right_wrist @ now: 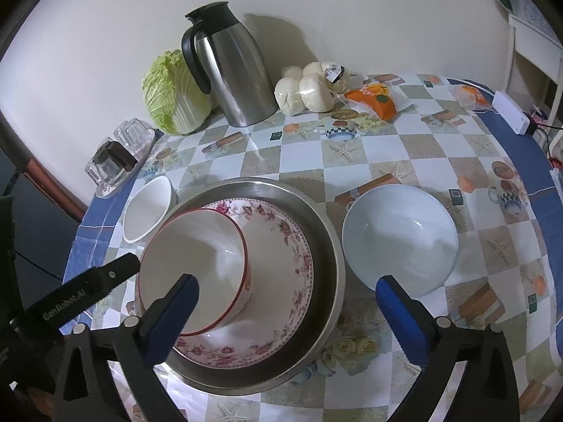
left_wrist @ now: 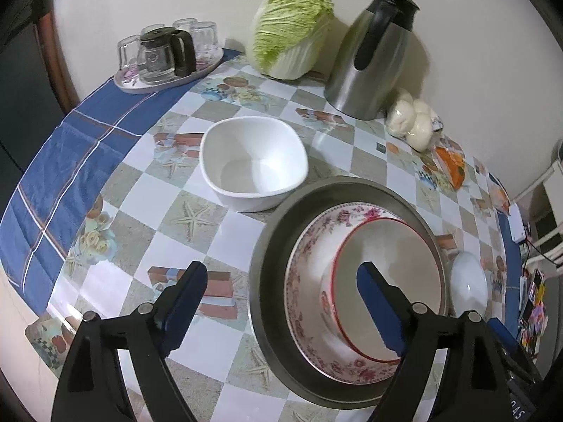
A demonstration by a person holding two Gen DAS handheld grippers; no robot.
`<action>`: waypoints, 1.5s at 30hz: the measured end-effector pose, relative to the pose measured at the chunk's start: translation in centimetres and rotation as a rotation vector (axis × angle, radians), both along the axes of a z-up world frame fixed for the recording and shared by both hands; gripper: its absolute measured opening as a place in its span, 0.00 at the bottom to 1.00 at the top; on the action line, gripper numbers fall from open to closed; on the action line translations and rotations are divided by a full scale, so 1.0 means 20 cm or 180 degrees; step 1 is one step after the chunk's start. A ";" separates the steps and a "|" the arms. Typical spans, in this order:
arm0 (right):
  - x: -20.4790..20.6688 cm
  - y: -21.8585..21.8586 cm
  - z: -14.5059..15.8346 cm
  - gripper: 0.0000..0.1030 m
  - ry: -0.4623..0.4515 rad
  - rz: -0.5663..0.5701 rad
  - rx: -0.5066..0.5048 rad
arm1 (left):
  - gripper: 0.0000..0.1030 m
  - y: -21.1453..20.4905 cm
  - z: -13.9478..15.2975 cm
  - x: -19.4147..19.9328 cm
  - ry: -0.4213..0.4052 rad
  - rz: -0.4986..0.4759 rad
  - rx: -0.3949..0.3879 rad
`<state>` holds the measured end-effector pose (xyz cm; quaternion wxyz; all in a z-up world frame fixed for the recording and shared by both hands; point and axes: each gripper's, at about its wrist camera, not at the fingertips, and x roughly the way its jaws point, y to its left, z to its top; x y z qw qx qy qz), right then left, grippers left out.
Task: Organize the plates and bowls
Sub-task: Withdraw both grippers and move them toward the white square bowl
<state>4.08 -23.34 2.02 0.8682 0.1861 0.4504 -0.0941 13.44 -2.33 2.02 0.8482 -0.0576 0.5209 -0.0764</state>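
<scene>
Nearest the cameras are the 2 hand-held grippers: the left gripper (left_wrist: 281, 302) stands spread wide, 1 blue pad over the checked tablecloth (left_wrist: 218, 232) and the other over the stack, gripping nothing; the right gripper (right_wrist: 286, 311) is likewise spread wide with empty jaws, 1 pad over the red-rimmed bowl and the other by the round white bowl. Below them sits 1 nested stack of 3 pieces: the steel basin (right_wrist: 327, 246) holds 1 floral plate (right_wrist: 288, 246), and in that plate sits 1 red-rimmed bowl (right_wrist: 197, 260), tilted and empty. There are 2 loose bowls, both empty: 1 round white bowl (right_wrist: 401, 235) just beside the basin on its right in the right wrist view, and 1 square white bowl (left_wrist: 253, 161) near the basin's far left side. Farther back, against the wall, stand 1 steel thermos jug (right_wrist: 235, 70), 1 napa cabbage (left_wrist: 292, 31), 1 bag of white buns (right_wrist: 309, 88) and 1 orange packet (right_wrist: 376, 100). At the far left corner, 1 oval tray (left_wrist: 169, 77) carries 1 glass coffee pot (left_wrist: 165, 52) and 4 upturned glasses (left_wrist: 204, 37).
</scene>
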 end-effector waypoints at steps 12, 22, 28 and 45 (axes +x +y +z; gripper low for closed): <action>0.01 0.04 -0.01 1.00 -0.0048 0.0028 0.0002 | 0.96 0.09 0.04 0.01 -0.0197 0.0240 0.0085; 0.02 0.11 0.02 1.00 -0.0267 0.0018 0.0126 | 0.96 0.22 0.09 0.03 -0.0307 0.0448 0.0122; 0.04 0.21 0.05 1.00 -0.0317 0.0086 0.0030 | 0.96 0.30 0.11 0.04 -0.0359 0.0560 0.0121; 0.10 0.42 0.09 1.00 -0.0453 0.0238 -0.0040 | 0.96 0.44 0.11 0.12 -0.0403 0.0616 0.0549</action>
